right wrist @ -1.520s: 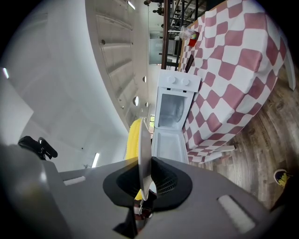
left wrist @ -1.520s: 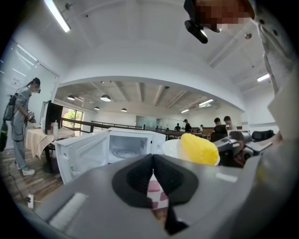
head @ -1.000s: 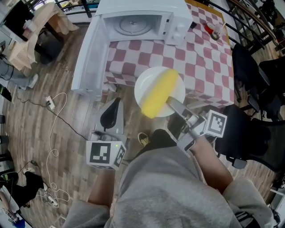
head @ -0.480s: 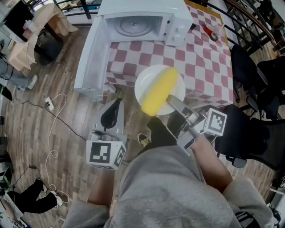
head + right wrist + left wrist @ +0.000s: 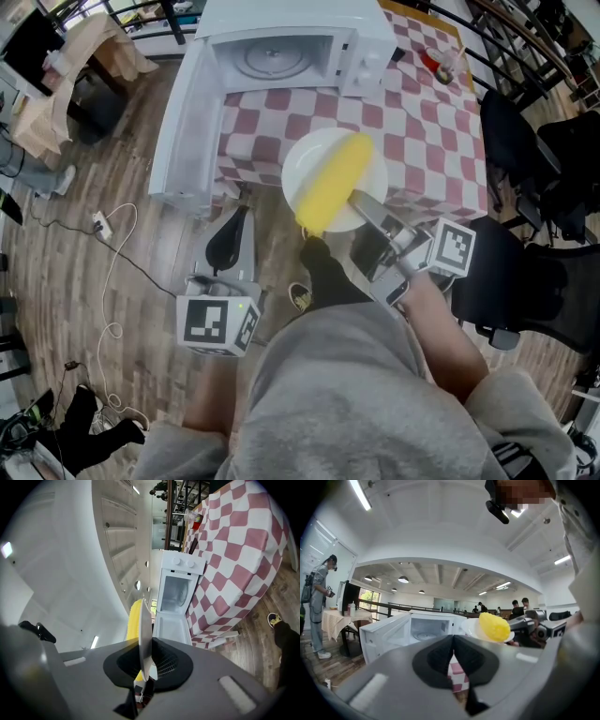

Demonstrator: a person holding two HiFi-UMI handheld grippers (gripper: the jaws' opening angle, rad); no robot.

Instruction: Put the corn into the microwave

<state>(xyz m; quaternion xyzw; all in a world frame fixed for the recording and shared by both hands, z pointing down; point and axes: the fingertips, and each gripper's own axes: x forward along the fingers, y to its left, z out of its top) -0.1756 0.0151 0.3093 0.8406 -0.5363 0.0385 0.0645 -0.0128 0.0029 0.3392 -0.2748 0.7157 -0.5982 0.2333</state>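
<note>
Corn [image 5: 333, 183] lies on a white plate [image 5: 298, 161], held above the near edge of the checked table [image 5: 427, 131]. Its long axis slants near-left to far-right. The right gripper [image 5: 356, 201] is clamped on the plate's near rim. The microwave [image 5: 370, 56] is ahead and slightly left, its door [image 5: 187, 122] swung open leftward and its cavity facing the plate. The left gripper [image 5: 241, 220] sits low left, jaws together and empty. Likely next: the right hand pushes the plate forward-left into the cavity.

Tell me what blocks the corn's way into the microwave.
Nothing visible does: the door of the microwave stands open, only the turntable sits inside, and bare checkered tablecloth lies between it and the corn on its plate.
</note>
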